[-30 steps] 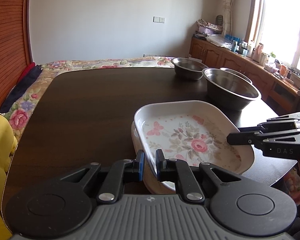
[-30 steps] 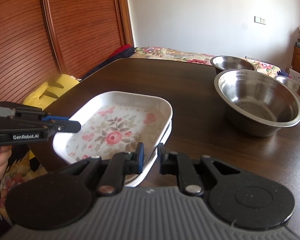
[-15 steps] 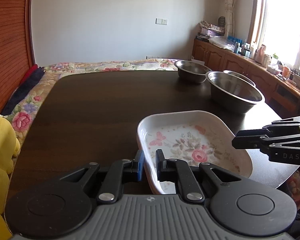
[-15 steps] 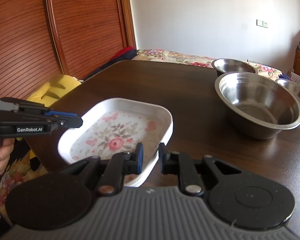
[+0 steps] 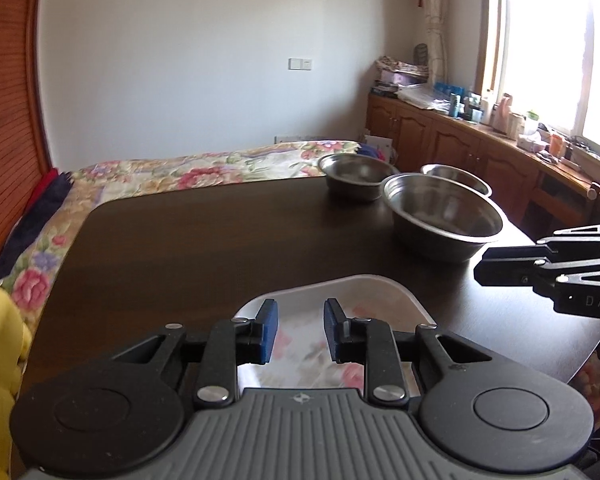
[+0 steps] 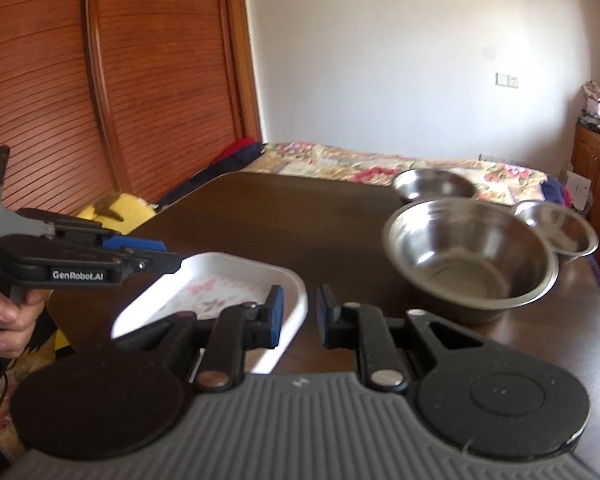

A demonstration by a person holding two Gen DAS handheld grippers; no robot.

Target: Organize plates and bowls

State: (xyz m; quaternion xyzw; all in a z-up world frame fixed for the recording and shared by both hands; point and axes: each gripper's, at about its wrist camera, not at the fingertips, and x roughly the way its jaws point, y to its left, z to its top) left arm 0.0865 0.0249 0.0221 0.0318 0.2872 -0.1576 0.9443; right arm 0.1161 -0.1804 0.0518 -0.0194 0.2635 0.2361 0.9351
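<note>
Dark wood filled most of what I saw: a wide table with rounded corners, a flowered bedspread beyond its far edge, and a slatted wooden wall off to one side.

My left gripper stood with its jaws parted by a moderate gap and nothing between them. Just beyond and below those jaws lay a white tray with a flower pattern, flat on the table near its front edge; its print was blurred. Farther ahead of the jaws and to their right sat a large steel bowl, with two smaller steel bowls behind it, all upright.

My right gripper was likewise open to a moderate gap and held nothing. The tray's near right corner sat just under and ahead of its left finger; I could not tell whether they touched. The large bowl stood ahead of these jaws and to their right. A hand gripped the left tool's handle at the frame's left edge. A yellow object showed past the table's left side.
</note>
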